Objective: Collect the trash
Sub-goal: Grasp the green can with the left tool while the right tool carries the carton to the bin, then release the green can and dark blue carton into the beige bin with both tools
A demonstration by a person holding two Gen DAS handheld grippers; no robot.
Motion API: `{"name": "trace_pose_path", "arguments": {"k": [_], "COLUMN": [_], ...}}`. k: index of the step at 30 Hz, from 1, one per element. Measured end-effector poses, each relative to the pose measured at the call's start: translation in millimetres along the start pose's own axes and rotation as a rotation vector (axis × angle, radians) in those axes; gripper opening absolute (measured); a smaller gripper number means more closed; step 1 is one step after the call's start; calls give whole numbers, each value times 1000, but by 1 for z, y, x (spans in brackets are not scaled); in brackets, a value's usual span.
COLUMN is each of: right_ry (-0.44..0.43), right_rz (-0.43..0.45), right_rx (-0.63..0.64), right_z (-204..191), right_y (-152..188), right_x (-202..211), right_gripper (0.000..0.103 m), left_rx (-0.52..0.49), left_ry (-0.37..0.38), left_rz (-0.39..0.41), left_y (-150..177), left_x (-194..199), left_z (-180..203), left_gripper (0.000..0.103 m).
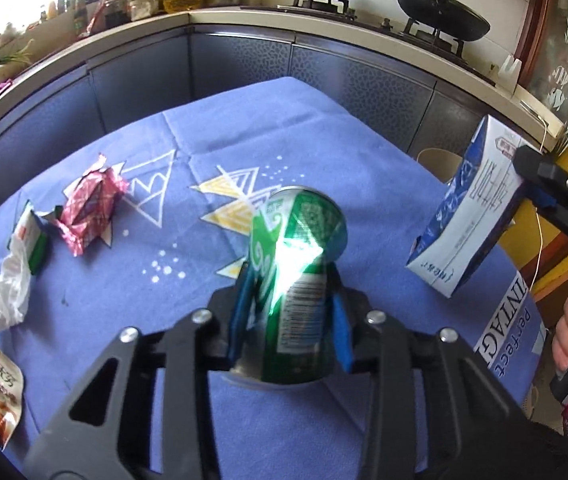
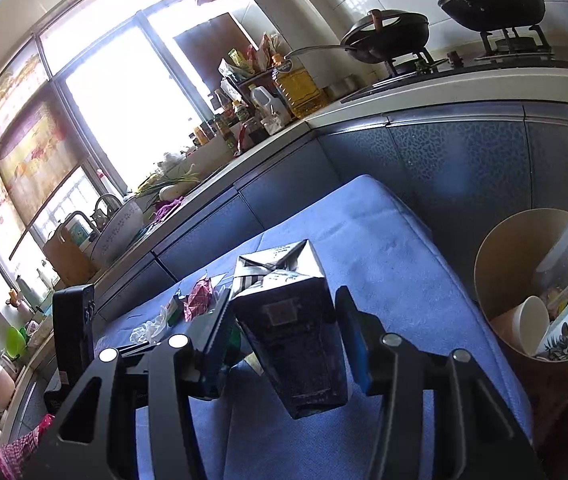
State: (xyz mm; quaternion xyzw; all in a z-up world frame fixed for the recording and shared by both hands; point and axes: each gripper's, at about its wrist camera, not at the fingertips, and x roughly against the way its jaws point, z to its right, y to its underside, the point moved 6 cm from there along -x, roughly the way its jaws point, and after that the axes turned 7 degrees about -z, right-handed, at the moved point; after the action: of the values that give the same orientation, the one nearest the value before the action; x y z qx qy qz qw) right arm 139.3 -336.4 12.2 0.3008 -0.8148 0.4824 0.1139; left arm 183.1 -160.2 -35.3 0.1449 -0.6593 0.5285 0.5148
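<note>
1. Trash litters the blue tablecloth (image 1: 304,128); a pink wrapper (image 1: 92,212) and white tissue (image 1: 0,300) lie at the frame's left.
2. Left gripper (image 1: 290,312) clamps a green can (image 1: 296,264), centre frame.
3. Right gripper (image 2: 284,344) holds a carton (image 2: 288,320), seemingly pinched; the bin (image 2: 496,272) stands lower right.

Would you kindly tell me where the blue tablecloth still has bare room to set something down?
The far half of the blue patterned tablecloth, toward the dark cabinet fronts, lies bare. So does the stretch between the dented green drink can and the pink foil wrapper. The left edge is crowded: that wrapper, a crumpled white tissue and an orange snack packet.
</note>
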Motion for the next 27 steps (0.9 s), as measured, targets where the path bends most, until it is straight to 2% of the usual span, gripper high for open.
{"name": "trace_pose_path", "arguments": {"k": [3,6,12,16,20,23,27], "right_ry": [0,21,165,225,246,249,241], "right_rz": [13,50,191,239,242,215,176], "right_rx": [-20,-31,-34,-88,-133,-160,-180], "right_z": [10,25,75,118,154,174,189], "right_y": [-7,-23,-59,-63,-56,-46,-36], "right_x": [5,20,75,98,98,88,73], "right_gripper": [51,51,51,51,51,51,51], "left_rx": [-5,-18,-104,-138,-153,-184,-214], "left_ry": [34,101,234,343,411,412,358], "left_rz": [19,36,73,29,-40,-102,-163], "left_y": [-16,-43,-116,-156,-171,-171,-163], "left_x": [1,2,-14,-51,-96,-133,-165], "left_z": [11,31,101,159,202,227,241], "left_gripper": [31,30,30,30,30,30,30]}}
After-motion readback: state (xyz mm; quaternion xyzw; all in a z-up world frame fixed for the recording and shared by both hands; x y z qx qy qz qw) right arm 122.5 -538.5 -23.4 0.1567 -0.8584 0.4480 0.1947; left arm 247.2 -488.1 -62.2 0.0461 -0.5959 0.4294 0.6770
